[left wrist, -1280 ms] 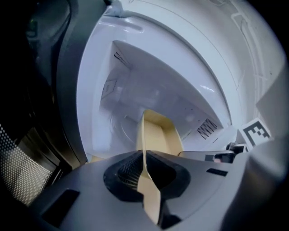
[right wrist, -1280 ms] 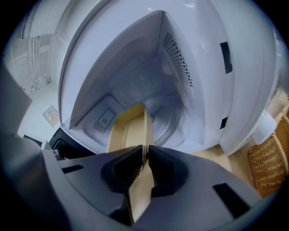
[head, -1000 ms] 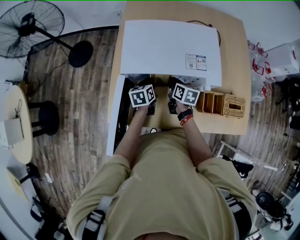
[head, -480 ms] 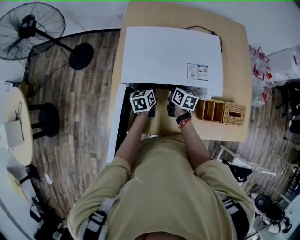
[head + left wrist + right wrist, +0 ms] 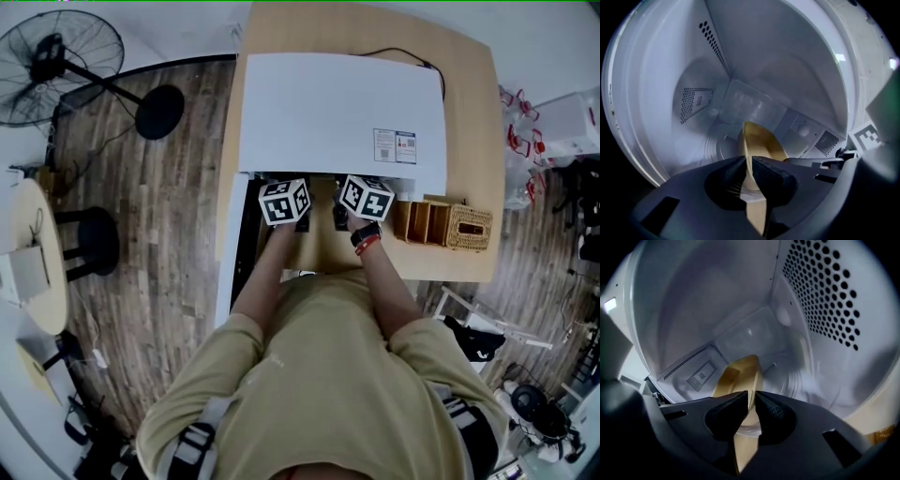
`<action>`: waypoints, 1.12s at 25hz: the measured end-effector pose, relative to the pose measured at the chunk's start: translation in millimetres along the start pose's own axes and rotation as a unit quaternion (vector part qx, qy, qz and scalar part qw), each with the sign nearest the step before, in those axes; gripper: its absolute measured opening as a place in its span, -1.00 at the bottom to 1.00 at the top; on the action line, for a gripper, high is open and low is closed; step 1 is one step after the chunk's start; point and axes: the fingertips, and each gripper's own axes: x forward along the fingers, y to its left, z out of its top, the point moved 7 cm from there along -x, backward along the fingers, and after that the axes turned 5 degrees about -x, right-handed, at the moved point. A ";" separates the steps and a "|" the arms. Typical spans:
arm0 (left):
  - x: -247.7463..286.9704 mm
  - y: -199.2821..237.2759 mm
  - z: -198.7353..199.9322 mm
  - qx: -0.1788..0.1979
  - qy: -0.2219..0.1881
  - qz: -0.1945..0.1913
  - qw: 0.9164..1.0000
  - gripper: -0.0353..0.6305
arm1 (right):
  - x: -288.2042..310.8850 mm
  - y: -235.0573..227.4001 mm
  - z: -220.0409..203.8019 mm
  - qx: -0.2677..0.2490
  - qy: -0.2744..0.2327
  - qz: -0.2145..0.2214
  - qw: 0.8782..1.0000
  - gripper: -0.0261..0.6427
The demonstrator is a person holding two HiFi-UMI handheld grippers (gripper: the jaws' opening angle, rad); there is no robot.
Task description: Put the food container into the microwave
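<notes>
Currently both tools reach into the open front of the white microwave (image 5: pixel 342 108), which stands on the wooden worktop (image 5: pixel 469 75) at 12 o'clock from the person. The left hand-held gripper (image 5: pixel 749 161) has its jaws pressed onto one thin side wall of the tan food container (image 5: pixel 761 143), one pad inside the wall and one outside. The right hand-held gripper (image 5: pixel 751 399) pinches the opposite wall in the same way. Held between the two, the food container is within the microwave's cavity, over the round glass turntable (image 5: pixel 799 380); whether its bottom touches the glass cannot be told. Beyond it, at 12 o'clock in both gripper views, is the pale back wall (image 5: pixel 750 105). A side wall (image 5: pixel 825 296) full of round holes rises at 2 o'clock of the right hand-held gripper, and a small vent grille (image 5: pixel 696 101) shows at 10 o'clock of the left one. Seen from above, the two sit side by side at the oven's mouth, near each other but apart. The door (image 5: pixel 225 272) hangs open at 9 o'clock of the left one. At 3 o'clock of the right one, a wooden box (image 5: pixel 422 217) and a woven basket (image 5: pixel 469 223) stand just beside each other on the worktop. A red and black band (image 5: pixel 367 239) circles the person's right wrist.
</notes>
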 end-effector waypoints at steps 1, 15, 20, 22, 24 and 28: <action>0.3 -0.2 0.3 0.002 0.000 -0.001 1.000 -0.79 | 0.5 0.0 0.4 -0.003 -0.001 0.000 1.000 -0.75; -7.3 -1.9 0.9 0.029 -0.007 0.007 1.000 -0.58 | -7.6 2.3 1.0 -0.039 -0.007 0.005 0.999 -0.44; -16.6 -7.4 -1.3 0.039 -0.011 0.006 0.999 -0.58 | -20.4 2.7 0.7 -0.042 -0.015 0.003 0.999 -0.44; -21.4 -9.9 -3.4 0.044 -0.013 0.006 0.999 -0.58 | -26.3 4.1 -1.3 -0.046 -0.018 0.003 0.999 -0.44; -27.3 -12.1 -6.2 0.049 -0.015 0.006 0.999 -0.58 | -32.7 5.4 -4.1 -0.049 -0.020 0.001 0.999 -0.44; -42.7 -15.7 -13.0 0.060 -0.022 0.010 0.998 -0.58 | -46.9 9.9 -10.1 -0.058 -0.024 0.000 0.998 -0.44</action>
